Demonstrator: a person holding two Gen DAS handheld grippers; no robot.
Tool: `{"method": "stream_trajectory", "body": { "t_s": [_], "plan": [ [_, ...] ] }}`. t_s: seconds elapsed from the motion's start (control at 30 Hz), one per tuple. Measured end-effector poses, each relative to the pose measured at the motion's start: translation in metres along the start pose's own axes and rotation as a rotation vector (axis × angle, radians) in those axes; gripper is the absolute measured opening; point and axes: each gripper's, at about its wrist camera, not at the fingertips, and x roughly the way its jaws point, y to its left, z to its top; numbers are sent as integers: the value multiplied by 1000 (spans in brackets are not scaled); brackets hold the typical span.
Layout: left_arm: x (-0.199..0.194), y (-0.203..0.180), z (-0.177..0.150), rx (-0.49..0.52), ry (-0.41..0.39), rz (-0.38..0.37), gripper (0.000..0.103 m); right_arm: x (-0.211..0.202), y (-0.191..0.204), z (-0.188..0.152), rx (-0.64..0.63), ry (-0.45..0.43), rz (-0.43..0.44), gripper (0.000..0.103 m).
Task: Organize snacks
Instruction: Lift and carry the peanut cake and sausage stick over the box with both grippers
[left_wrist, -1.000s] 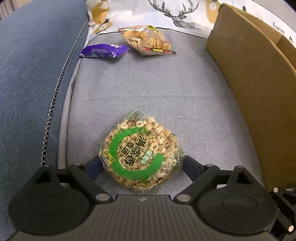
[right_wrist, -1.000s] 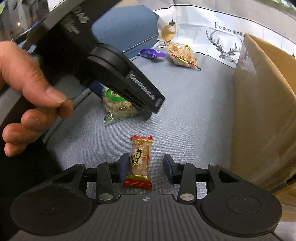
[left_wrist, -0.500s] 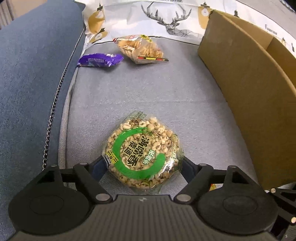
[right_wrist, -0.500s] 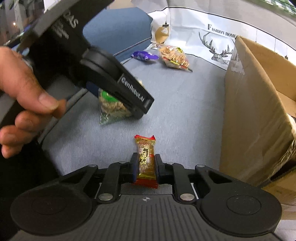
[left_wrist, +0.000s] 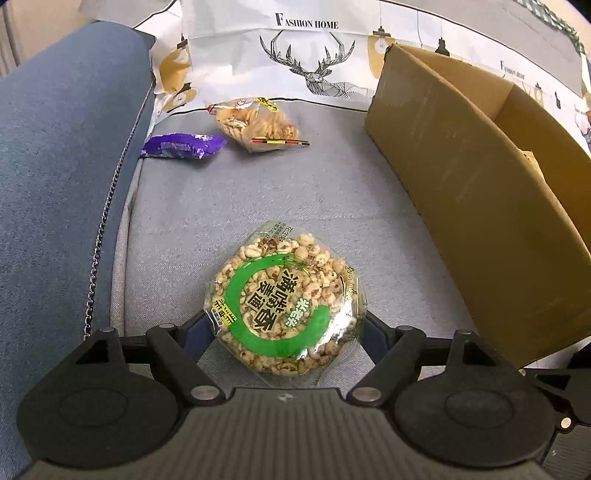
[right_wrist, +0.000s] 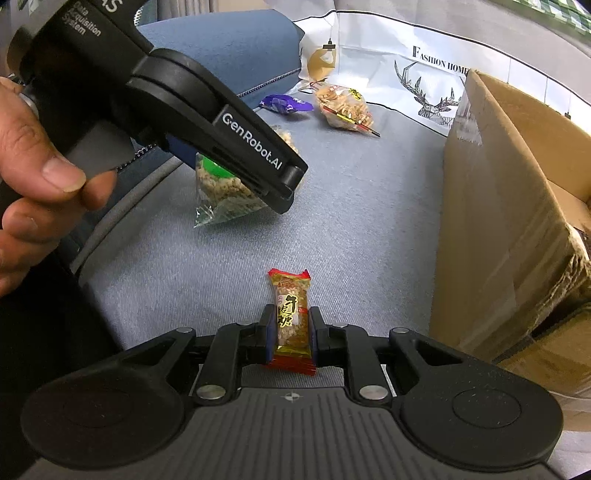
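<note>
Left gripper (left_wrist: 286, 328): fingers clamped on either side of a round puffed-grain pack (left_wrist: 286, 302), clear wrap with a green ring and Chinese characters. The right wrist view shows the same pack (right_wrist: 221, 195) raised off the grey cushion (left_wrist: 295, 192). The gripper body (right_wrist: 207, 122) reads "GenRobot.AI" and "Data Acquisition System"; a hand (right_wrist: 40, 192) grips its handle.

Right gripper (right_wrist: 290, 332): fingers closed on a small candy bar (right_wrist: 291, 317), red-ended wrapper with gold Chinese characters, lengthwise between the pads.

On the cushion's far end lie a purple packet (left_wrist: 183, 146) and, just beside it, a clear cracker bag (left_wrist: 258, 123) with red and yellow labels too small to read. A cardboard box (left_wrist: 480, 192) stands open at the right. Behind, a white sheet (left_wrist: 314, 48) bears a deer drawing and "FASHION HOME".
</note>
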Motion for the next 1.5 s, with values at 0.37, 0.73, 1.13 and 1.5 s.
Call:
{"method": "stream_trajectory", "body": {
  "t_s": [0.37,0.73,1.13,1.5],
  "plan": [
    [-5,2,-2,5,-18,-9,85,-5,6,0,-15,-29,-16,18],
    [-46,-10,-16,-17,-144,-76,85,-69,-7,8,-21,-226,-13,18],
    [-81,-44,-39,37,-290,-93,85,-180,-87,32,62,-546,-125,18],
    [-90,-63,-48,-21,-378,-81,85,-178,-177,-6,229,-707,-224,18]
  ]
}}
